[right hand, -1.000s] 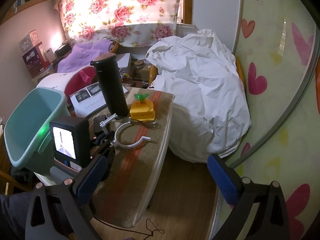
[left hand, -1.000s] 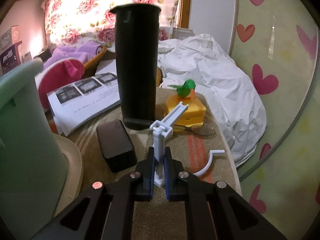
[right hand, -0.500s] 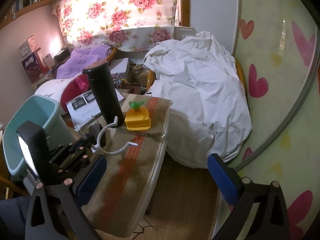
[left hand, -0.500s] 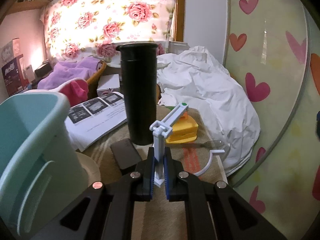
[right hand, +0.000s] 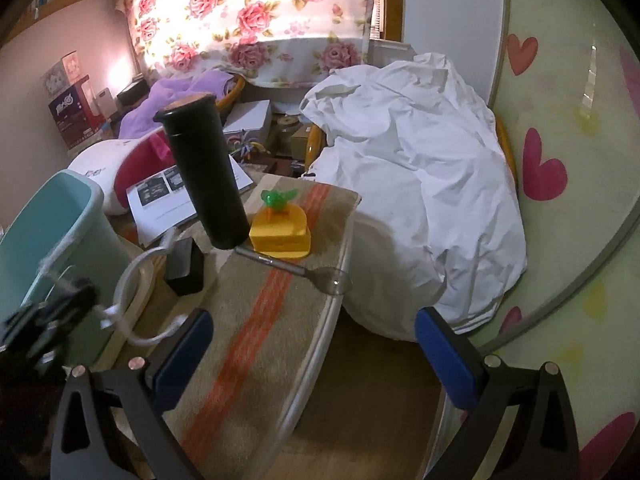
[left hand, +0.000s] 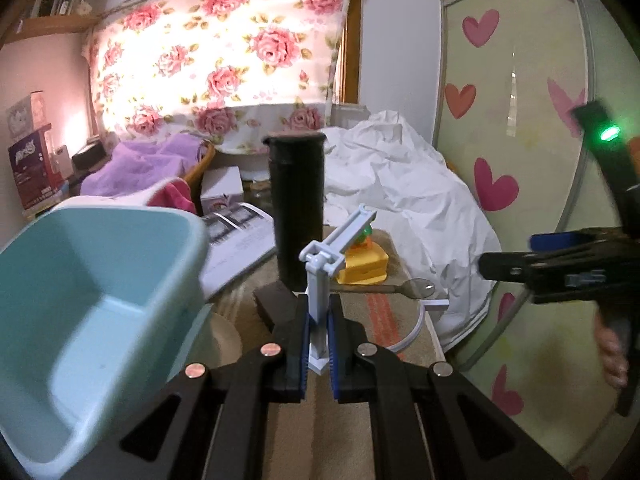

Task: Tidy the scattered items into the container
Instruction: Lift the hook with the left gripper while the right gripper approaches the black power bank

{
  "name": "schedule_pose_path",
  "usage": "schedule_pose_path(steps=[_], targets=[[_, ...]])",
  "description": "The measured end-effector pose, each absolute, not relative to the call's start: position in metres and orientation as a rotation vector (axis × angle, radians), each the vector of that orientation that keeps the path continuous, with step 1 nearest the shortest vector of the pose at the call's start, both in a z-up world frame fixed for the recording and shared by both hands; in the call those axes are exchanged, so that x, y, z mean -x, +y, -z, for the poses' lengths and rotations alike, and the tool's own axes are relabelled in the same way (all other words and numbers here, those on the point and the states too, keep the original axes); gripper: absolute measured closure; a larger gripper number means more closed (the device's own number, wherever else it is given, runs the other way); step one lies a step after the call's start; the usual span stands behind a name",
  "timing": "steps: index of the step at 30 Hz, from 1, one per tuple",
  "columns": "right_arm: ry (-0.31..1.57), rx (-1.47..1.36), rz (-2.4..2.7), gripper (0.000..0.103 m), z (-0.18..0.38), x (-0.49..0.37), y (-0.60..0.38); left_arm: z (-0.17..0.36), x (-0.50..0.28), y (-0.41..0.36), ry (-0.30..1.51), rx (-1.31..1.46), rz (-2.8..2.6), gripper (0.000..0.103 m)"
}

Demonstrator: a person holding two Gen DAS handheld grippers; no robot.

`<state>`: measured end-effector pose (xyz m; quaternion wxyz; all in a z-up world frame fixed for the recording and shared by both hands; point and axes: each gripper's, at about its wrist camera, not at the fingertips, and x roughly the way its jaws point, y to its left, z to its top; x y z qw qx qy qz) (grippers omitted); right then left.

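Observation:
My left gripper (left hand: 318, 344) is shut on the upright stem of a white plastic piece (left hand: 318, 300), whose curved band (left hand: 416, 330) trails down to the right. It hangs above the table beside the teal bin (left hand: 100, 300). In the right wrist view that gripper (right hand: 48, 320) is a blur at the left, with the white band (right hand: 132, 276) next to the bin (right hand: 52, 232). My right gripper (right hand: 312, 344) is open and holds nothing, over the table's near right edge; its side shows in the left wrist view (left hand: 560, 264).
On the tan cloth with an orange stripe (right hand: 256, 320) stand a tall black tumbler (right hand: 208, 176), a yellow toy with a green bird (right hand: 282, 232), a spoon (right hand: 304, 272) and a small black box (right hand: 186, 266). A printed booklet (right hand: 160, 200) lies behind. A white sheet heap (right hand: 420, 184) fills the right.
My left gripper has risen with the white piece, and the teal bin's opening has come into its view. My right gripper has sunk closer to the table and now shows in the left wrist view.

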<state>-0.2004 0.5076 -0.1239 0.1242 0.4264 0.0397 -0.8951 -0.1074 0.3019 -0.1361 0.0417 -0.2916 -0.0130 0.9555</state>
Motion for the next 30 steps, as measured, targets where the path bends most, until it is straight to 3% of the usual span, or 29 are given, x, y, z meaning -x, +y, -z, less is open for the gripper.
schedule_pose_path(steps=[16,27,30], targets=[[0.063,-1.259,2.462,0.000,0.184,0.234,0.433,0.062,0.055,0.248,-0.053,0.764,-2.971,0.096],[0.087,-1.243,2.399,0.000,0.215,0.240,0.368,0.044,0.050,0.230,-0.014,0.760,-2.988,0.096],[0.085,-1.256,2.402,0.009,0.223,0.246,0.358,0.042,0.050,0.226,-0.012,0.771,-2.990,0.096]])
